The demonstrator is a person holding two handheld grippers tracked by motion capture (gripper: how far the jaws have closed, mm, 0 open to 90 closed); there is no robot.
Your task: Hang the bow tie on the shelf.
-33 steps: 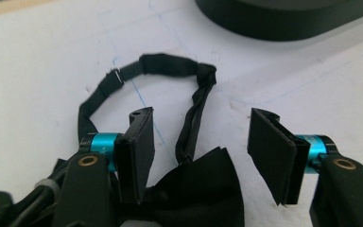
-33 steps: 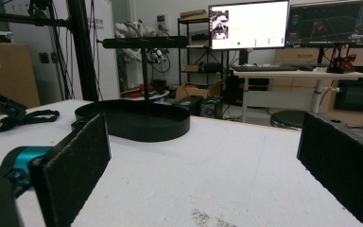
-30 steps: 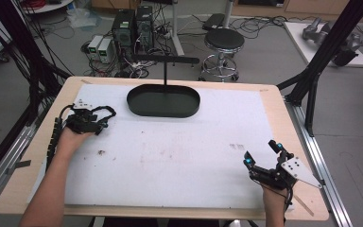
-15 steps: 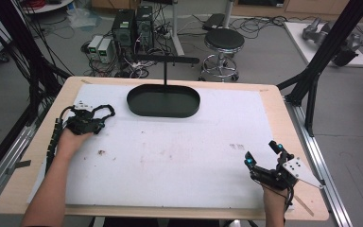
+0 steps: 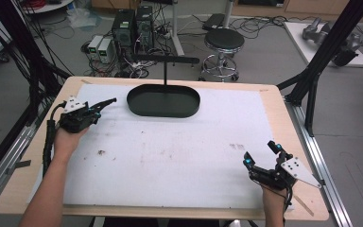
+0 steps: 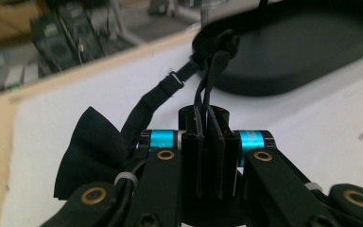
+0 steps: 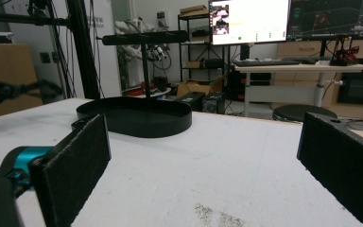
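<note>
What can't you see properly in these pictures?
- Bow tie, left gripper view: its lower part is hidden behind the left gripper, whose jaws are shut on its strap.
- Same bow tie, high view: too small and dark to pick out.
- Right gripper, right gripper view: its open jaws are cut off by the frame's edges.

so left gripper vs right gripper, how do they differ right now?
Left gripper has just closed its jaws, clamped on the bow tie strap; right gripper stands wide open, nothing between. In the high view, left is lifted near the black tray; right sits low at the near edge.
</note>
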